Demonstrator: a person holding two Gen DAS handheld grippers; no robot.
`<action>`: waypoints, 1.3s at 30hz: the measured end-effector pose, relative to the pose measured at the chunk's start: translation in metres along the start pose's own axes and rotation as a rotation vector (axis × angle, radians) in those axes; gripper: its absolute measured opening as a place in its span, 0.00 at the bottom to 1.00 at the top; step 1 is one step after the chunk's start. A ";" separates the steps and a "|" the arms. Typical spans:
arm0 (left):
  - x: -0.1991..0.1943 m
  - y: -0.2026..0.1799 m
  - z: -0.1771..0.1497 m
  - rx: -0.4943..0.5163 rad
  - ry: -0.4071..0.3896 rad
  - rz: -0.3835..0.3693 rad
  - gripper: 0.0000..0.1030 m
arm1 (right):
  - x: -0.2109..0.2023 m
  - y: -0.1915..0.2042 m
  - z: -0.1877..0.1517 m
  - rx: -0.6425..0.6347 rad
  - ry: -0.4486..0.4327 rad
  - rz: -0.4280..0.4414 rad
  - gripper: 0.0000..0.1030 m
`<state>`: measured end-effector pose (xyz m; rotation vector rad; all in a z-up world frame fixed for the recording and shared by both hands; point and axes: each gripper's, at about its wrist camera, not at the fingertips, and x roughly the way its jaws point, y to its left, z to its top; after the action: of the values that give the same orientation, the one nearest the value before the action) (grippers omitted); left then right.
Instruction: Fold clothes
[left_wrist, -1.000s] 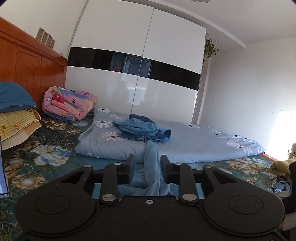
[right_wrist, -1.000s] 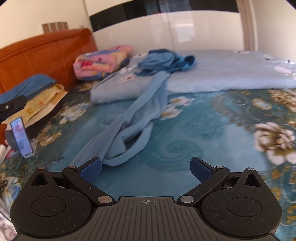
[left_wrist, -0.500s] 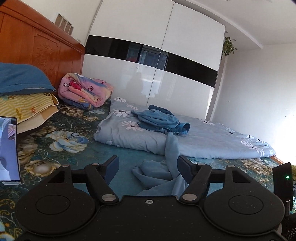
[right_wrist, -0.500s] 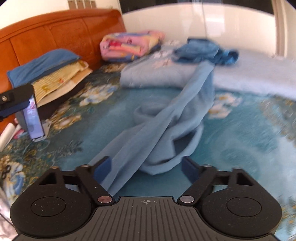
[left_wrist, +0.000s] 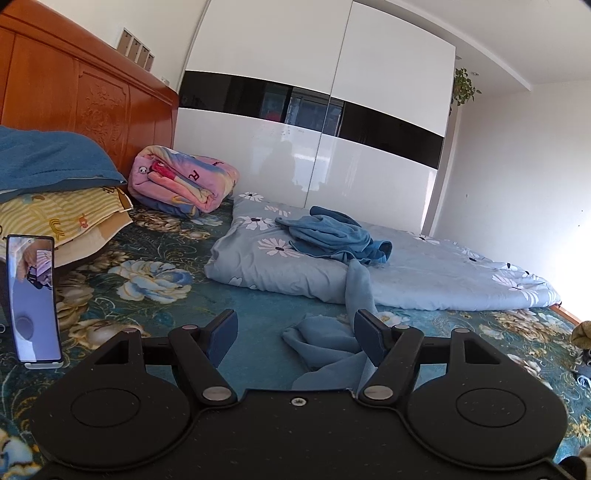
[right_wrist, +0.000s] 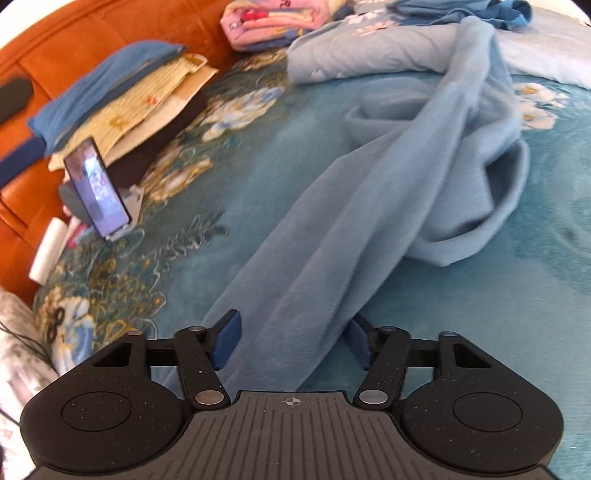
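Note:
A long light-blue garment (right_wrist: 373, 206) lies stretched and rumpled across the teal floral bedspread (right_wrist: 229, 206), its far end running up onto a pale blue quilt (left_wrist: 436, 273). In the left wrist view the garment (left_wrist: 332, 343) shows partly bunched, beside the right finger. My left gripper (left_wrist: 295, 336) is open and empty above the bedspread. My right gripper (right_wrist: 291, 341) is open, low over the garment's near end, with the cloth lying between the jaws. A darker blue garment (left_wrist: 332, 236) lies crumpled on the quilt.
A phone on a stand (left_wrist: 33, 302) stands at the left, also in the right wrist view (right_wrist: 98, 188). Stacked pillows (left_wrist: 55, 206) and a folded pink blanket (left_wrist: 184, 181) lie by the wooden headboard (left_wrist: 92, 107). A white wardrobe (left_wrist: 314, 118) stands behind the bed.
My left gripper has opened, let go of the light-blue garment and swung left. My right gripper has moved forward and down, so the garment's near end now lies between its jaws.

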<state>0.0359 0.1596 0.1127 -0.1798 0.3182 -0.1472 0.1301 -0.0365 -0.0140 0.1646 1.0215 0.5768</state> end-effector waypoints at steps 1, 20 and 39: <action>-0.002 0.000 0.000 0.002 -0.001 0.002 0.67 | 0.003 0.003 -0.001 -0.001 0.006 -0.004 0.40; 0.042 -0.032 -0.018 0.068 0.100 -0.045 0.70 | -0.111 -0.125 -0.008 0.165 -0.290 -0.418 0.03; 0.191 -0.100 -0.053 0.049 0.323 -0.130 0.70 | -0.212 -0.305 -0.043 0.416 -0.462 -0.922 0.03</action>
<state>0.1868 0.0217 0.0264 -0.1278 0.6240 -0.3142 0.1259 -0.4098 0.0046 0.1617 0.6477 -0.5027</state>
